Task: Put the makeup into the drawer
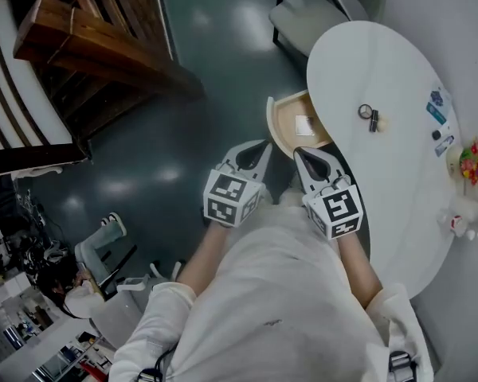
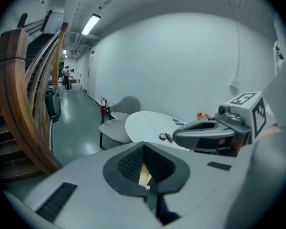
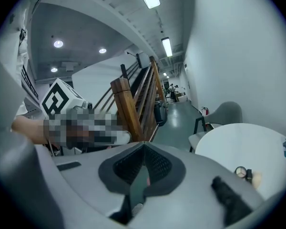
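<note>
Both grippers clenched, empty: left gripper and right gripper side by side, close to person's torso. Open drawer just ahead of both tips, small white item inside. Makeup, small round piece with dark piece beside it, lies on white table, ahead-right of right gripper, well apart.

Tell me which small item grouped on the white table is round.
The dark-rimmed disc, leftmost in the head view; beside it lie a dark stick and a pale lump.
</note>
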Motion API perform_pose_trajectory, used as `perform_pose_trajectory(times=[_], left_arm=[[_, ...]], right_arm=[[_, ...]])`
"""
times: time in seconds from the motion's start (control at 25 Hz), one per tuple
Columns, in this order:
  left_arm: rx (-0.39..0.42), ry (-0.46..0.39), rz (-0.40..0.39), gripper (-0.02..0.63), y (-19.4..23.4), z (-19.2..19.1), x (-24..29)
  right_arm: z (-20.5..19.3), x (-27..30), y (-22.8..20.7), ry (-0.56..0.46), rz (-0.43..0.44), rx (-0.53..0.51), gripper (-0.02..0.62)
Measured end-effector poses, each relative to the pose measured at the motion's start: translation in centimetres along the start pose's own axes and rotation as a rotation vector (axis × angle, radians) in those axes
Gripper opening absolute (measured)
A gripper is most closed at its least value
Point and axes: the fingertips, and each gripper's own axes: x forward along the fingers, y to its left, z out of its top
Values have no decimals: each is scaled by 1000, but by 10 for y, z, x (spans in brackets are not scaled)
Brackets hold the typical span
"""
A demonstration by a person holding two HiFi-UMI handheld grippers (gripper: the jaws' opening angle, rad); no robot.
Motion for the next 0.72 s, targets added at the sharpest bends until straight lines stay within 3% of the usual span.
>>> perform_pose_trajectory(times=[0.4, 0.72], left_arm=[[-20, -6, -61, 8, 3, -2, -10], [-7, -6, -102, 8, 0, -2, -4]], right_arm=[[5, 23, 22, 29, 23, -14, 14], [-16, 17, -11, 135, -17, -81, 14]])
